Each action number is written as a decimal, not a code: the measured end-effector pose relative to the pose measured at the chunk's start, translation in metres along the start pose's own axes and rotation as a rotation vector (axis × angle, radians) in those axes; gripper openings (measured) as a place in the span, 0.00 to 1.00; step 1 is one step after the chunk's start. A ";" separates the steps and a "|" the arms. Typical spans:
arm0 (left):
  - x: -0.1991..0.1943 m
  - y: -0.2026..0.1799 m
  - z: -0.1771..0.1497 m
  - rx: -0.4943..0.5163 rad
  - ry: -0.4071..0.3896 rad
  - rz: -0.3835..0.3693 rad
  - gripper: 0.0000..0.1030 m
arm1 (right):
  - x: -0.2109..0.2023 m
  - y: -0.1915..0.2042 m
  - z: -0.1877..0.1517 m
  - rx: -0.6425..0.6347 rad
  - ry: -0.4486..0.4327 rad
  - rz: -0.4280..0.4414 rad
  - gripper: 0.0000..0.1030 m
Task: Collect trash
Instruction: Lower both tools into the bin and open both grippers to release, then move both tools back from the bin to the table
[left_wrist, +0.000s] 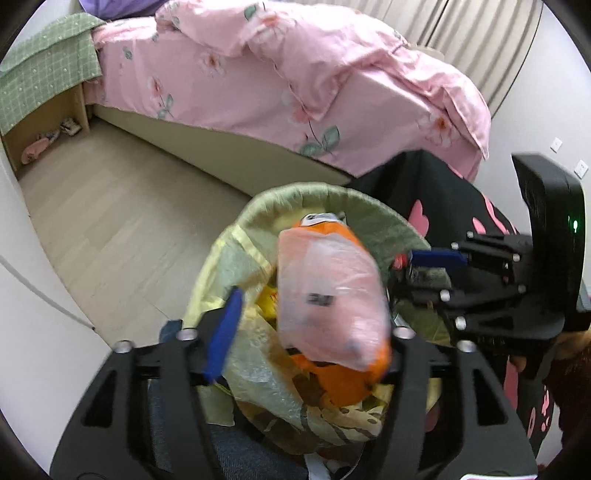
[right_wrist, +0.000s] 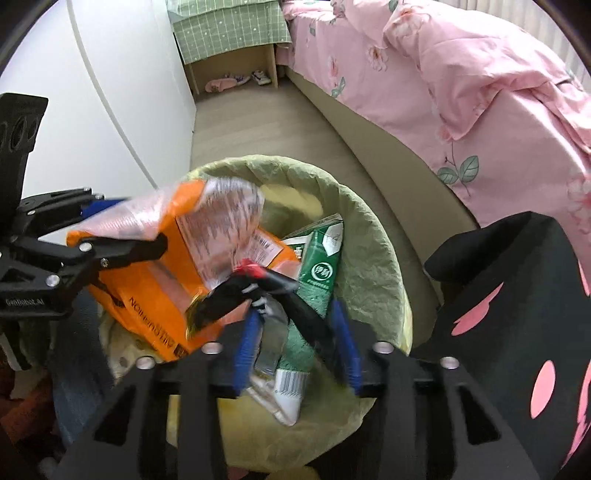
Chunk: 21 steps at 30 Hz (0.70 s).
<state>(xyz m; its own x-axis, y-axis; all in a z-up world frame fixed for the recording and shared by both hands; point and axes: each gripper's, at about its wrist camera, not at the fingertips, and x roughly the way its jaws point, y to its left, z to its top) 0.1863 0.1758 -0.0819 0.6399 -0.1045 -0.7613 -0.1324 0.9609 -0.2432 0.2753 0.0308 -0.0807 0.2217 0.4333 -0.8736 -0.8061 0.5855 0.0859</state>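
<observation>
A round trash bin with a pale green liner (left_wrist: 373, 218) (right_wrist: 373, 254) stands on the floor below both grippers. My left gripper (left_wrist: 310, 325) is open above the bin, with an orange and pink plastic snack bag (left_wrist: 328, 295) (right_wrist: 155, 266) between its blue fingers (left_wrist: 223, 336); the bag is blurred. My right gripper (right_wrist: 295, 339) is shut on a black, red and white wrapper (right_wrist: 255, 291) over the bin; in the left wrist view it shows at the right (left_wrist: 424, 269). A green carton (right_wrist: 319, 266) lies in the bin.
A bed with pink floral bedding (left_wrist: 295, 92) (right_wrist: 480, 92) runs along the far side. A black stool with pink spots (left_wrist: 461, 206) (right_wrist: 517, 314) stands beside the bin. A wooden nightstand under green cloth (left_wrist: 44, 85) (right_wrist: 229, 40) holds slippers. A white wall (right_wrist: 92, 110) is left.
</observation>
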 end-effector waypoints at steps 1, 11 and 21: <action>-0.003 -0.001 0.002 0.003 -0.009 0.002 0.64 | -0.004 0.001 -0.002 0.002 -0.005 0.002 0.40; -0.013 -0.026 0.000 0.083 0.023 -0.025 0.71 | -0.047 -0.005 -0.019 0.032 -0.109 -0.068 0.44; 0.026 -0.043 -0.010 0.106 0.106 -0.065 0.61 | -0.110 -0.037 -0.044 0.127 -0.245 -0.177 0.44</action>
<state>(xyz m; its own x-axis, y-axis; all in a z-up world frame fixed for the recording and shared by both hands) 0.2013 0.1290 -0.0966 0.5600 -0.1888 -0.8067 -0.0089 0.9723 -0.2337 0.2561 -0.0686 -0.0089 0.4900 0.4599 -0.7405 -0.6717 0.7406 0.0155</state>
